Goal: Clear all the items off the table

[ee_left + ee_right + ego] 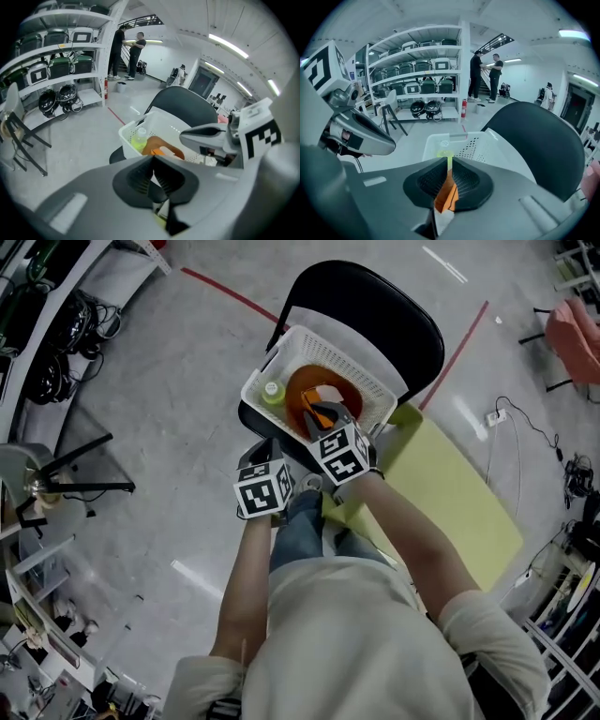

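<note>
The left gripper (153, 176) and right gripper (449, 180) are being held with jaws together, seemingly on nothing, at the white basket (370, 381) on the chair (394, 315), where the bottle (273, 393), judged light, stiff and slick, is being kept beside the orange bowl (302, 395); mid-body grip advised

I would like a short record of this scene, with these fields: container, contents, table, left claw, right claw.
container: white basket on a black chair
contents: yellow-green bottle, orange bowl
table: yellow-green table, right of the chair in the head view
left claw: shut, nothing held
right claw: shut, nothing held, above the basket
</note>
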